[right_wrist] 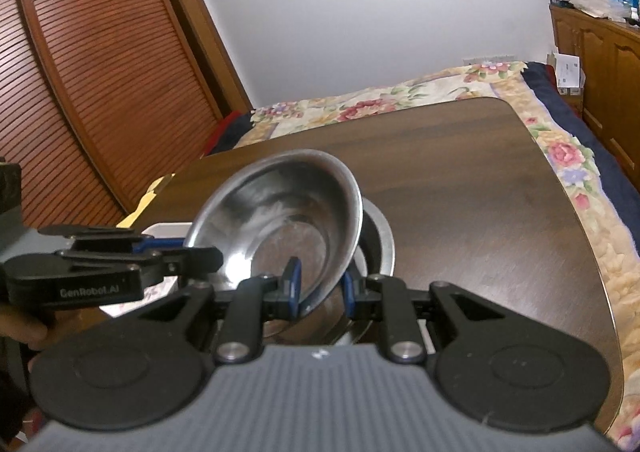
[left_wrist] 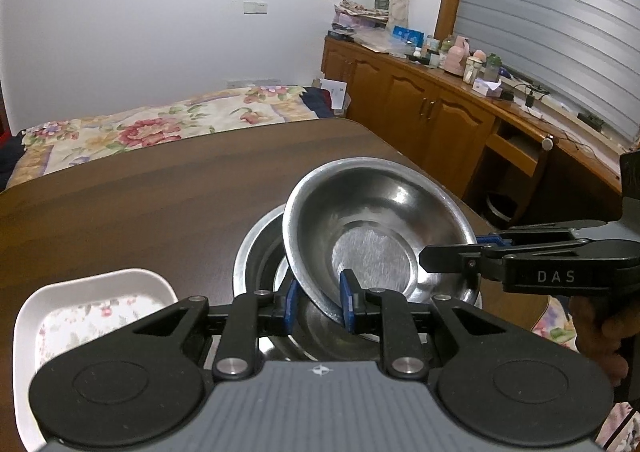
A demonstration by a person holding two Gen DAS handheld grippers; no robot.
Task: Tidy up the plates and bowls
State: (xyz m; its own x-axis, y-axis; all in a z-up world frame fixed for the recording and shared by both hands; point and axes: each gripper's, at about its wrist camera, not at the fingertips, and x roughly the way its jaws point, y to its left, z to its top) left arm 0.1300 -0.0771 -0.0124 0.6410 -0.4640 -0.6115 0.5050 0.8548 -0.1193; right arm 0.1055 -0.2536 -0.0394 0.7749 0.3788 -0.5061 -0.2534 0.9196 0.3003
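Over the larger steel bowl [left_wrist: 256, 252] on the table [left_wrist: 140, 191], both my grippers, left [left_wrist: 319, 302] and right [right_wrist: 319, 284], pinch the tilted smaller steel bowl's [left_wrist: 372, 211] rim, fingers nearly closed, opposite sides steadying it for nesting.

Dim, perhaps soft; fisheye-warped edges

Upper bowl [left_wrist: 372, 228] tilted inside lower bowl [left_wrist: 256, 252] on table [left_wrist: 140, 187], tray [left_wrist: 92, 292] left of them, bed [left_wrist: 120, 131] behind.
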